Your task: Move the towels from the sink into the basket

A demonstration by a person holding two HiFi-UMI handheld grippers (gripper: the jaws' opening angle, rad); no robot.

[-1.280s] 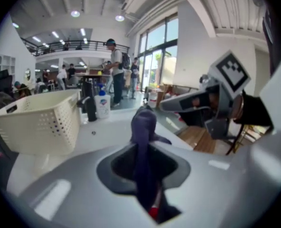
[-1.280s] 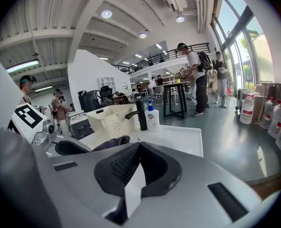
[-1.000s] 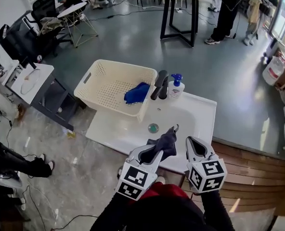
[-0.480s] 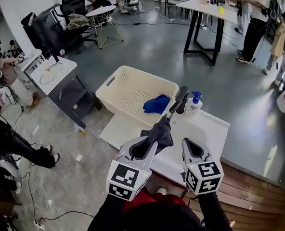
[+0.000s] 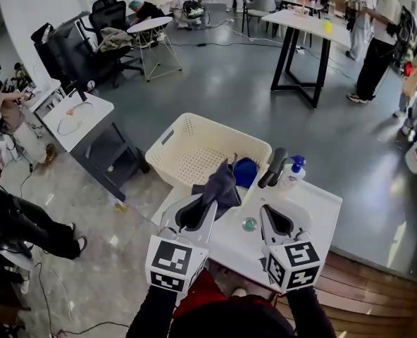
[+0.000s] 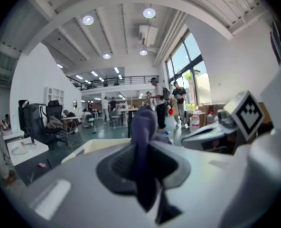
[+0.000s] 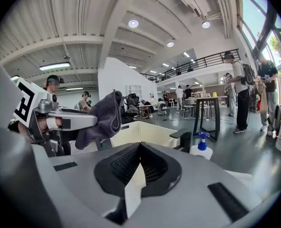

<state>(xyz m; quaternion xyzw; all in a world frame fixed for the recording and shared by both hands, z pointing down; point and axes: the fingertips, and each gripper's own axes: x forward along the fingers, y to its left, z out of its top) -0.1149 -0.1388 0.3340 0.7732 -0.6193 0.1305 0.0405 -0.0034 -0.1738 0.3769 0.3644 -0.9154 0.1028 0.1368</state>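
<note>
Nearest me, the two marker cubes sit low in the head view with both grippers pointing away from me. My left gripper (image 5: 210,206) is clamped on a dark grey towel (image 5: 220,183). The left gripper view shows the cloth pinched between the jaws, bunched above the tips with a tail hanging below. My right gripper (image 5: 263,211) has its jaws together with nothing in them, and it's over the white sink (image 5: 314,203), close to the drain (image 5: 249,224).

The grey towel is held up off the sink. In the head view it lies over the near rim of the cream perforated basket (image 5: 194,122). The right gripper view shows it hanging above the basket's rim. A blue towel (image 5: 246,171) lies inside the basket at the corner by the black faucet (image 5: 273,167). A soap pump bottle (image 5: 293,173) with a blue top stands just beside the faucet on the sink's back edge.

Further out there's a grey floor and a small white side table (image 5: 78,111) at left. Black office chairs (image 5: 60,44) are behind that. A black-legged table (image 5: 303,21) stands far back, with a person (image 5: 377,27) standing at far right.
</note>
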